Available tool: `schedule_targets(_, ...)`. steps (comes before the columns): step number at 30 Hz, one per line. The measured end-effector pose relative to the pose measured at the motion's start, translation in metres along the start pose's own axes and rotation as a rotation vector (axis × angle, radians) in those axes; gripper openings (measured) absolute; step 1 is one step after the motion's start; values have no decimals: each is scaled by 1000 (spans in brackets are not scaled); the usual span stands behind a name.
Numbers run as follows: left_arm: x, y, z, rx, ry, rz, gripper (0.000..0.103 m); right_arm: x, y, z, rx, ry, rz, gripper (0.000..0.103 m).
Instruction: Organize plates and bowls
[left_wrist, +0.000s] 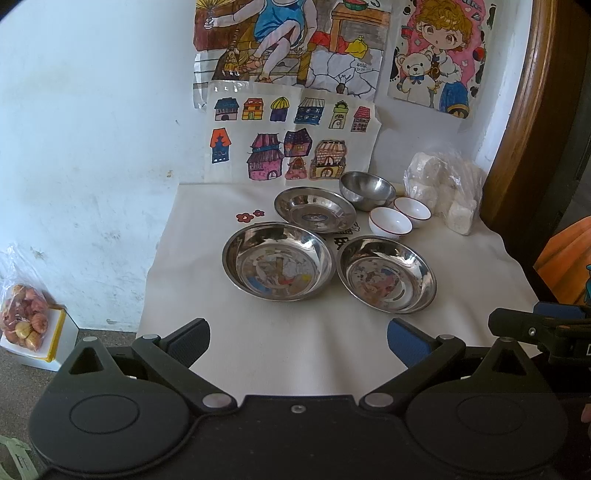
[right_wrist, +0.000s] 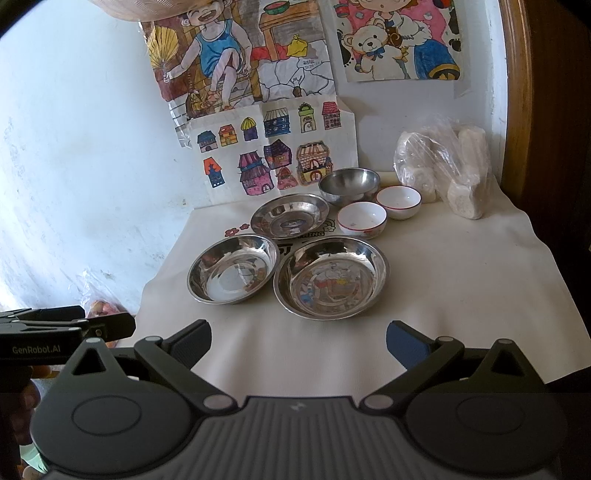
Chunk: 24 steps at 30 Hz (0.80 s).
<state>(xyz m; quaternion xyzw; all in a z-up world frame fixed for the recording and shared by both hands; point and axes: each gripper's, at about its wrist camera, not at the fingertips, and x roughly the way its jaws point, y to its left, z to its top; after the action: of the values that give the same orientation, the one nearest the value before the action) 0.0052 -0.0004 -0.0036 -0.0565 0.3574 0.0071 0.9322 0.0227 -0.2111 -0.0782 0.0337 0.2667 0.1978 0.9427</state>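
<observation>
Since nothing is stacked yet, the left gripper (left_wrist: 298, 341) and right gripper (right_wrist: 298, 341) are held apart and empty before three shiny steel plates (left_wrist: 279, 261) and white ceramic bowls (left_wrist: 389, 222) spread separately on the cloth-covered table (left_wrist: 295, 332).

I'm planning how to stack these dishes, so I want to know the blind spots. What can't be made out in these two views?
- Steel bowl: its base is hidden behind the steel plate and white bowls in both views.
- Plastic bag: its pale lumps are blurred by wrinkled film.
- Printed cloth: its lettering is covered by the plates.
- Table under the cloth: fully hidden.
- Left gripper, right gripper: open, empty.
</observation>
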Motion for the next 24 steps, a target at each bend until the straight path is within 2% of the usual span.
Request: schedule_targets(24,0,0,0,-1,1,0,102,2,0,1,0,1,-1,103)
